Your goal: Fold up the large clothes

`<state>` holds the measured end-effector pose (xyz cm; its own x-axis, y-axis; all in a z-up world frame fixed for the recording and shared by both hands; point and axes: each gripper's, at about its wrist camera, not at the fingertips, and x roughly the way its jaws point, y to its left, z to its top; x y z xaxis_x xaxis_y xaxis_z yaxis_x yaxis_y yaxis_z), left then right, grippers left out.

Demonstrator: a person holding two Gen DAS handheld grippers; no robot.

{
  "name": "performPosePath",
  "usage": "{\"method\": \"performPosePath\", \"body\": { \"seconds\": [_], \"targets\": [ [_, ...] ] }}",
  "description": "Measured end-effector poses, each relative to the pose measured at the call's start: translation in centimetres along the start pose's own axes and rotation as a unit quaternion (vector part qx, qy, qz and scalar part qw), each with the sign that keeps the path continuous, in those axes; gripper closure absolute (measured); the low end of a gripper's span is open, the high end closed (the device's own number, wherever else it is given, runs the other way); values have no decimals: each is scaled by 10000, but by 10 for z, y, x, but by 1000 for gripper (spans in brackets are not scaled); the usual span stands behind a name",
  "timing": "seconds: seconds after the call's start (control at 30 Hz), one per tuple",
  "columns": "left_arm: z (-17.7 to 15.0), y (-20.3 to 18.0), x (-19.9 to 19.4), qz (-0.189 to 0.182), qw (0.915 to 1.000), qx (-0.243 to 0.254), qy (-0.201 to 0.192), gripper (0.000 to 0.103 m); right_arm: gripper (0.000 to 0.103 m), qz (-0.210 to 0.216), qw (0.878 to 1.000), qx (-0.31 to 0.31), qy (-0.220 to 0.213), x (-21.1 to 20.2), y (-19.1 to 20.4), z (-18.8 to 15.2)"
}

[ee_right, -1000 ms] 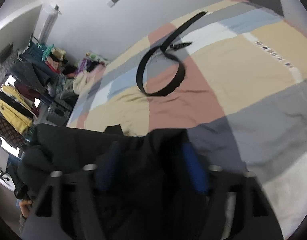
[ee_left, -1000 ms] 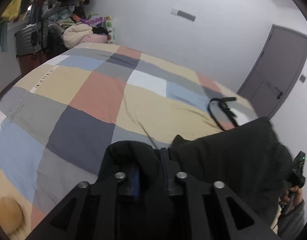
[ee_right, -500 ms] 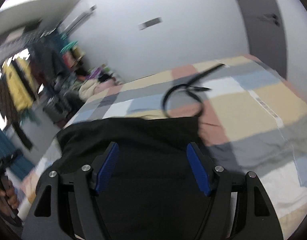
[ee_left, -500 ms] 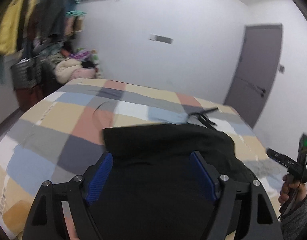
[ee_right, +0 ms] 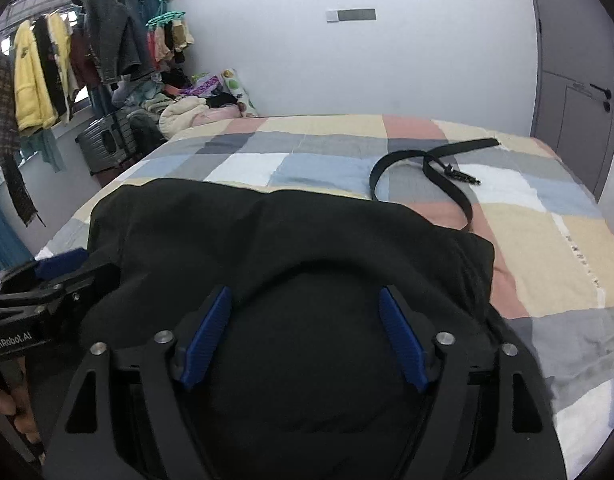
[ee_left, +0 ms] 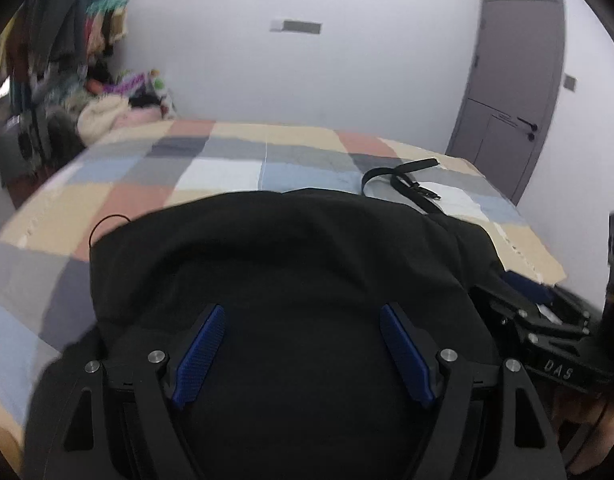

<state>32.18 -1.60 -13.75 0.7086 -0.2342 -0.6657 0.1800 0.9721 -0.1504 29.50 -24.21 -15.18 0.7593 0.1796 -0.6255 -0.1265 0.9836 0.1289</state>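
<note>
**Both tongs let go over the black garment**

While the black garment (ee_left: pixel 291 256) lies spread on the near part of the bed (ee_right: pixel 547 240), both tools stand released above it. Nearest the left camera, the left tongs (ee_left: pixel 303 356) have just been opening; the blue pads (ee_left: pixel 201 350) stand wide apart with only dark cloth beneath them, nothing pinched. In the right view the right tongs (ee_right: pixel 303 340) have likewise just been widening, their pads clear of the fabric. Each tool also shows at the edge of the other's view, close beside the cloth.

Beyond the garment's far edge, a black belt (ee_right: pixel 427 168) lies looped on the checked bedspread, one end reaching right up to the cloth, possibly under it. Farther back stand the wall, a grey door (ee_left: pixel 515 92) and a rack of hanging clothes (ee_right: pixel 67 60).

Judging from this, the fold looks loose and humped, so it may slump open once left alone. A next grab could also catch the belt along with the hem, dragging it into the fold, or pinch bedspread beneath the thin dark cloth.
</note>
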Motion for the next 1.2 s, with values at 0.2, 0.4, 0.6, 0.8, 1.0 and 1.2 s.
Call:
{"method": "performPosePath", "body": {
  "seconds": [0.2, 0.4, 0.6, 0.8, 1.0, 1.2],
  "targets": [
    [9, 6, 26, 208, 9997, -5, 156, 24, 18, -55, 9998, 22, 184, 33, 1, 8],
    [12, 12, 53, 435, 9987, -32, 278, 23, 15, -123, 9990, 56, 437, 63, 0, 10],
    [8, 21, 73, 499, 9981, -90, 348, 21, 12, -24, 9983, 108, 566, 84, -2, 9],
    [3, 22, 76, 570, 9980, -15, 289, 21, 12, -103, 9987, -9, 497, 89, 1, 2],
    [-4, 22, 55, 547, 9984, -102, 142, 21, 11, 119, 9994, 31, 316, 72, -2, 0],
    [-9, 31, 16, 704, 9973, -160, -103, 21, 7, 163, 9998, 62, 133, 43, -12, 6]
  ]
}}
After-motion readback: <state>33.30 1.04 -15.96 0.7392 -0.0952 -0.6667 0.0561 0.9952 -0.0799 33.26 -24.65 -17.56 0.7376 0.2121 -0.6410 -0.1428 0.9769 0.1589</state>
